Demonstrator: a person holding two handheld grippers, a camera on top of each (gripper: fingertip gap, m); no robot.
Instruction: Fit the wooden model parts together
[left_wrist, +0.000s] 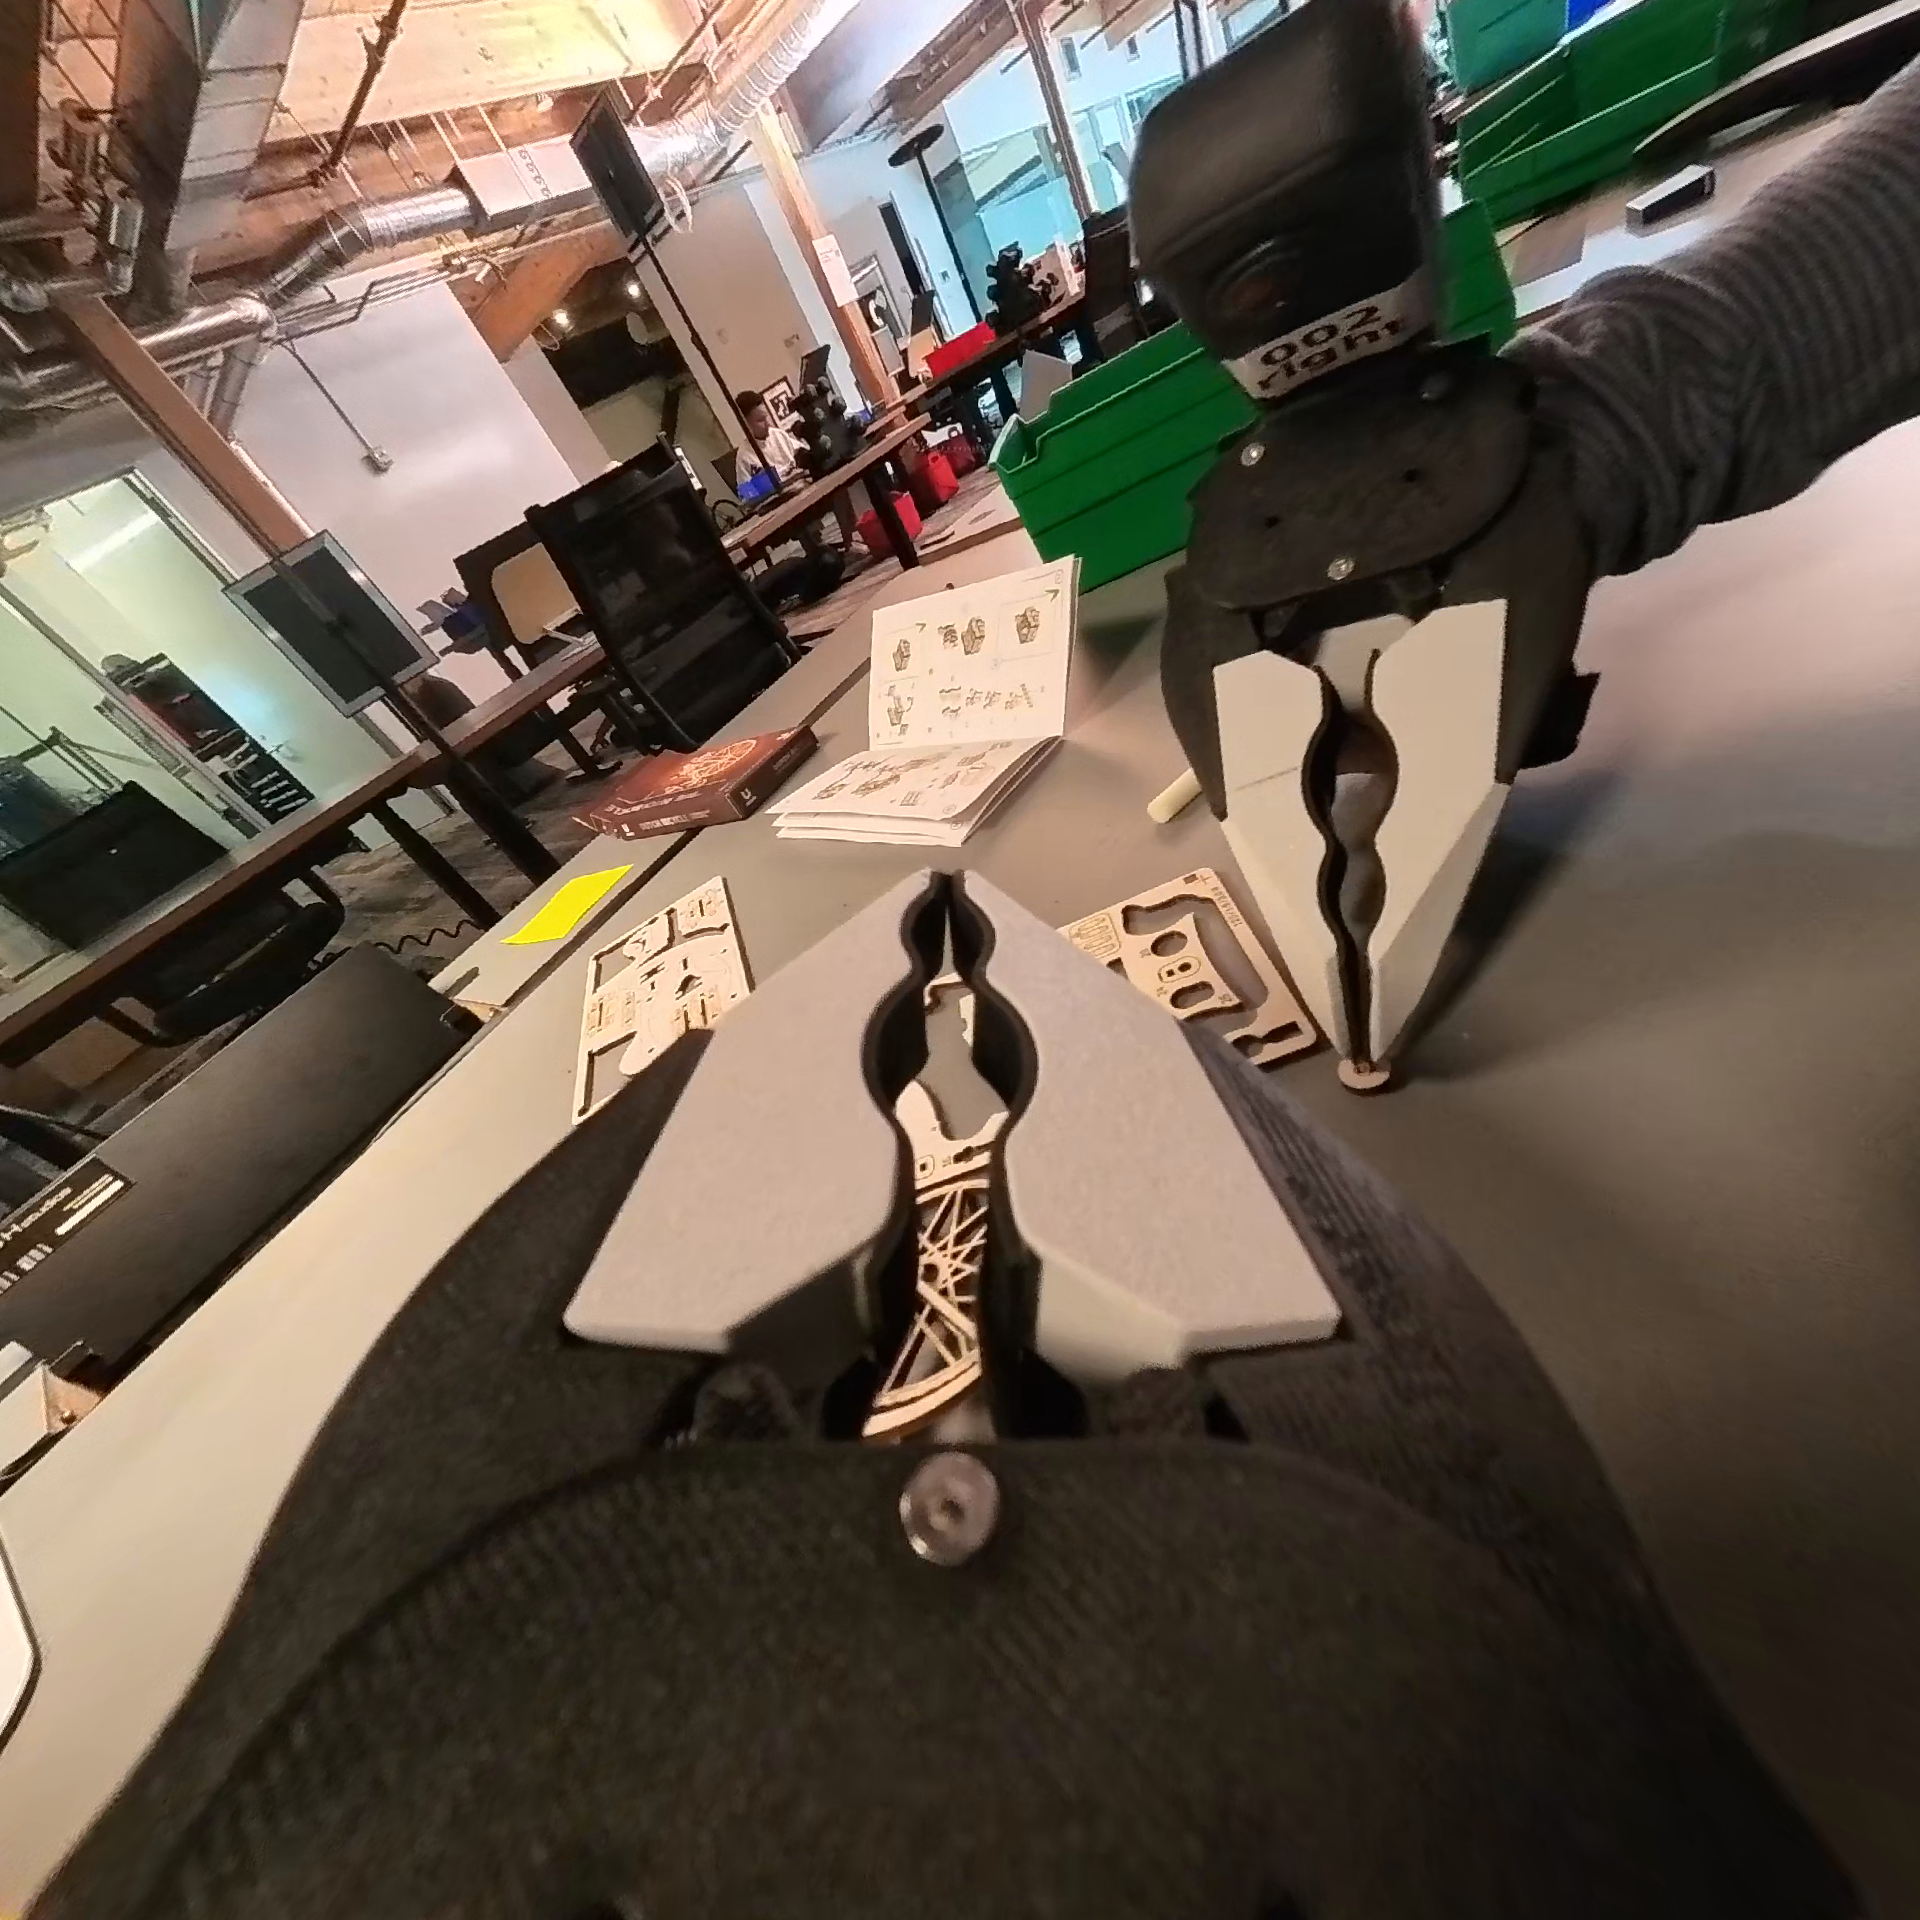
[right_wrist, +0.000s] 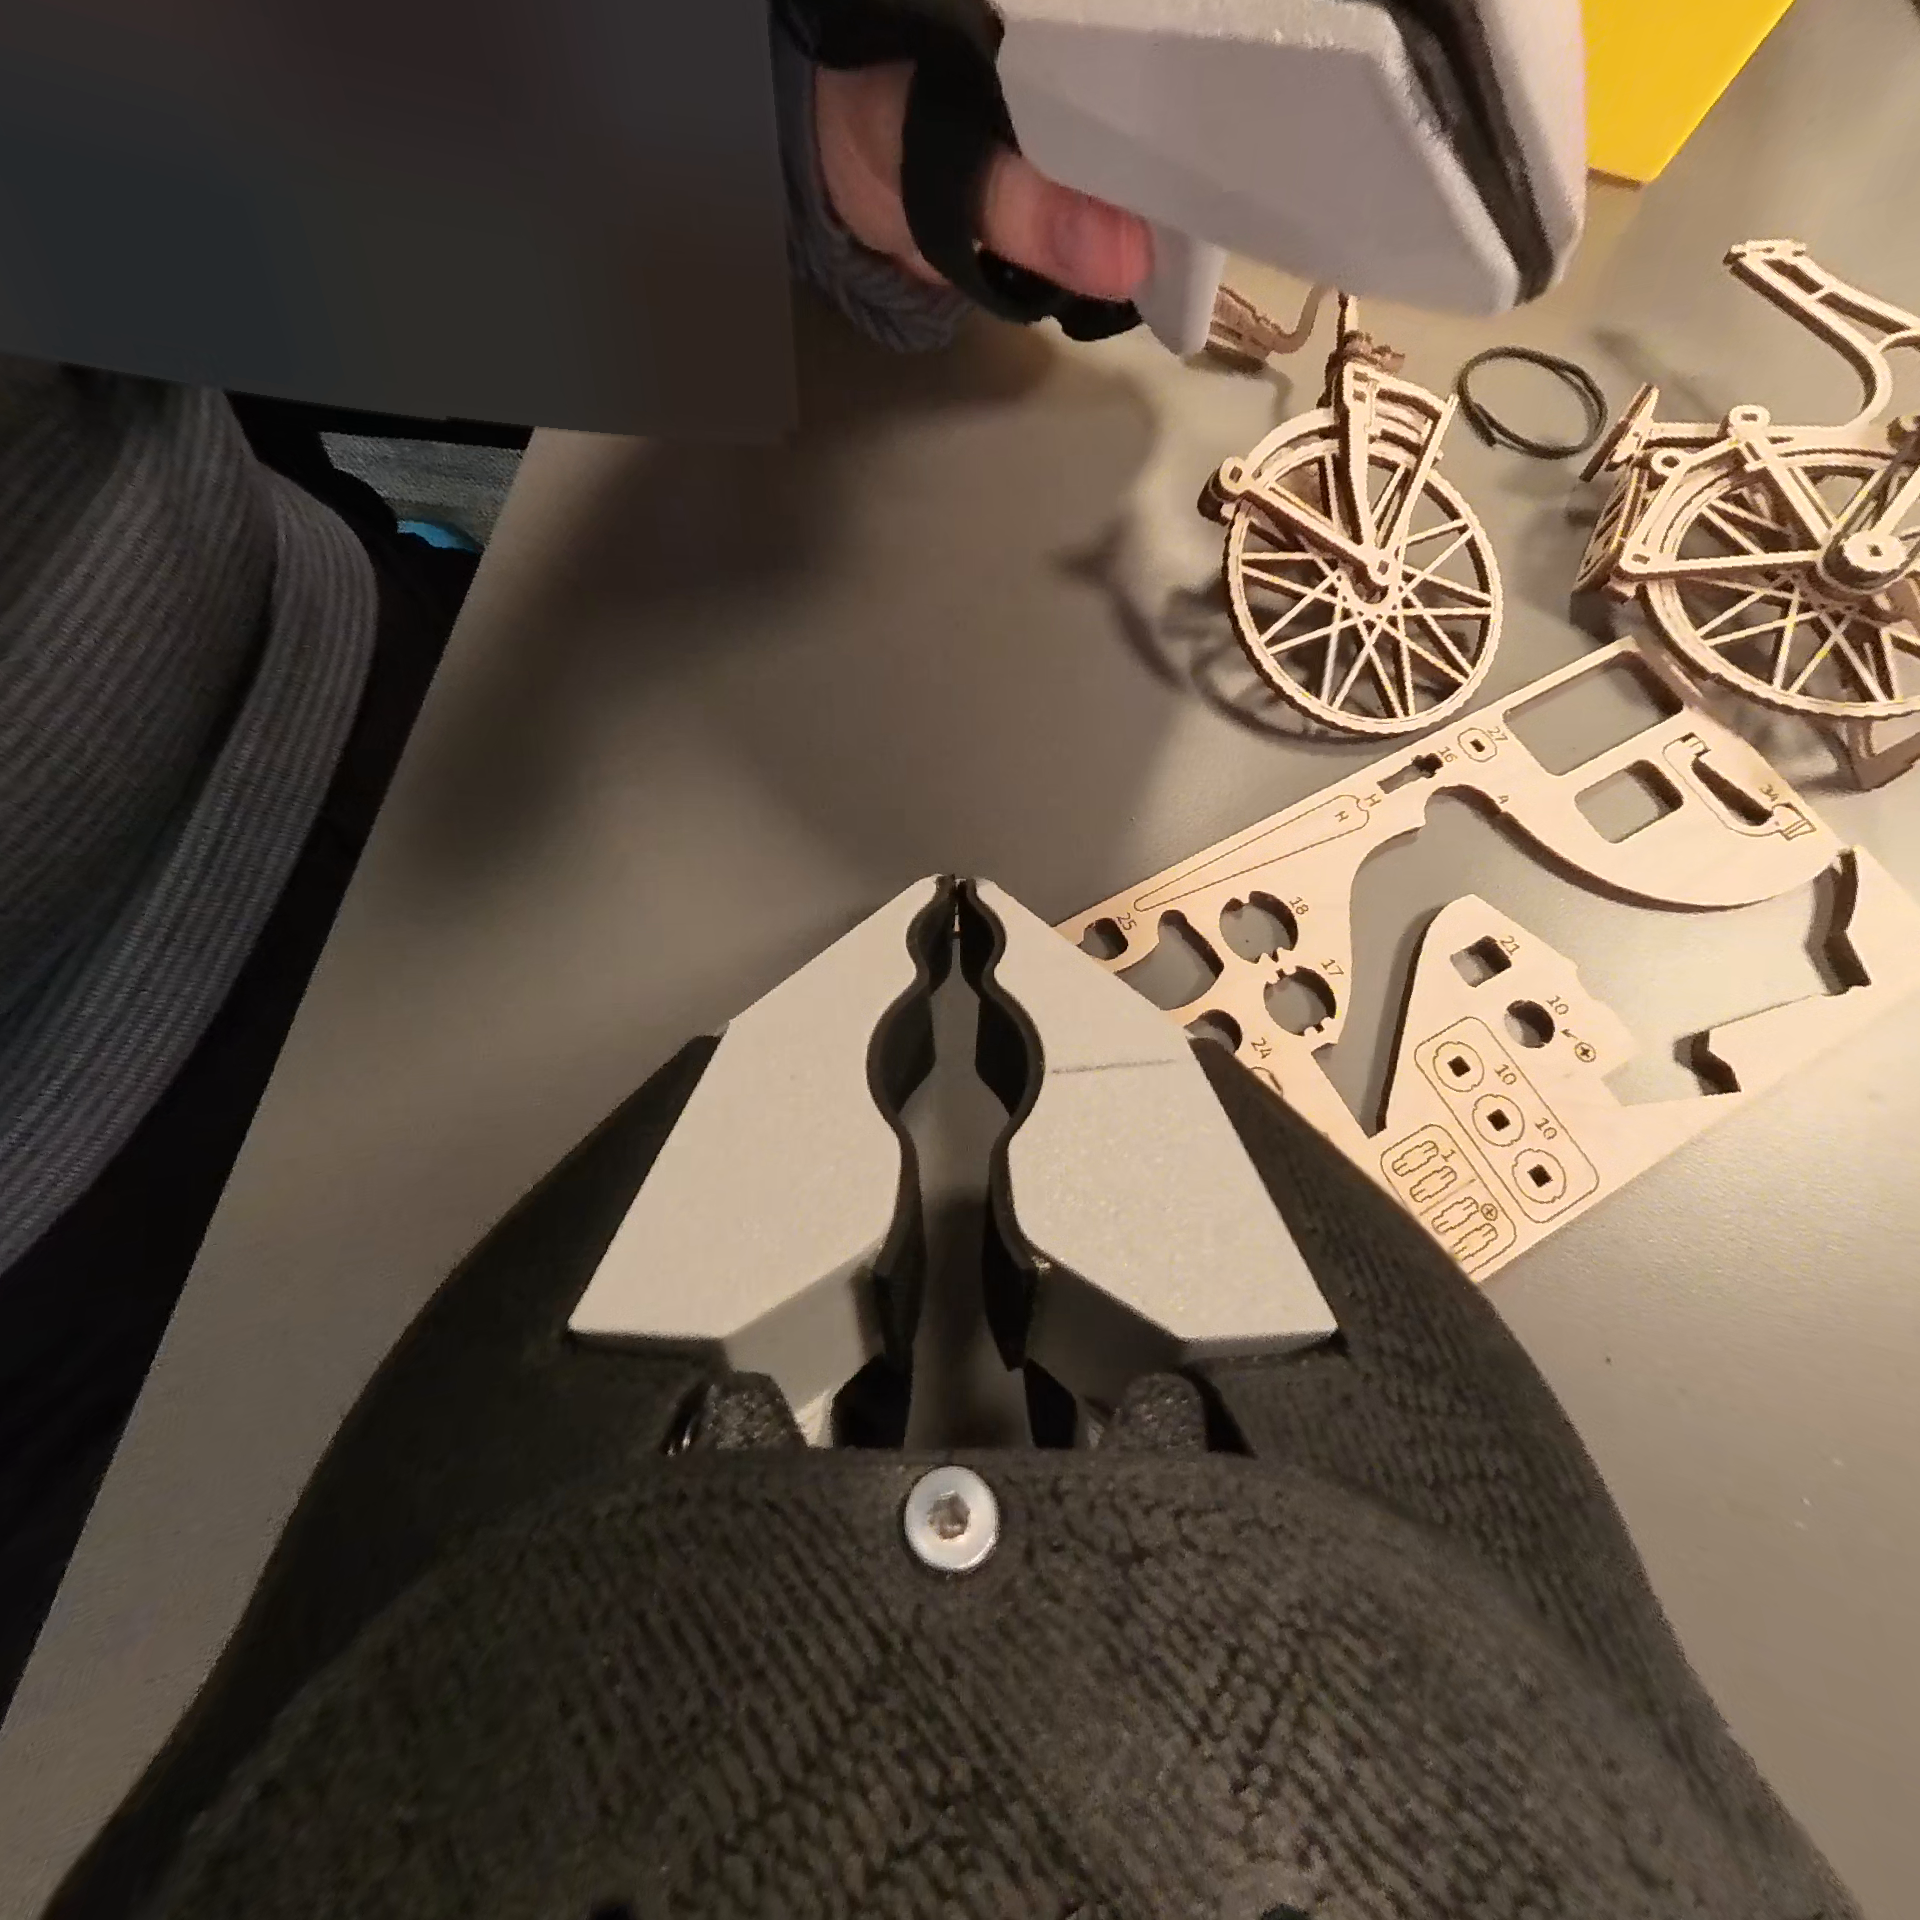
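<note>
My left gripper is shut, its tips meeting. A spoked wooden wheel shows through the gap between its fingers; I cannot tell whether it is gripped. My right gripper points down and is shut on a small round wooden disc that rests on the grey table. In the right wrist view its tips are closed and the disc is barely visible. Two part-built wooden bicycles stand at the upper right, under the left gripper's grey body.
Laser-cut part sheets lie flat. A black rubber band lies between the bicycles. An open instruction booklet, a dark box, a yellow note and green bins lie farther back. The table edge is on the left.
</note>
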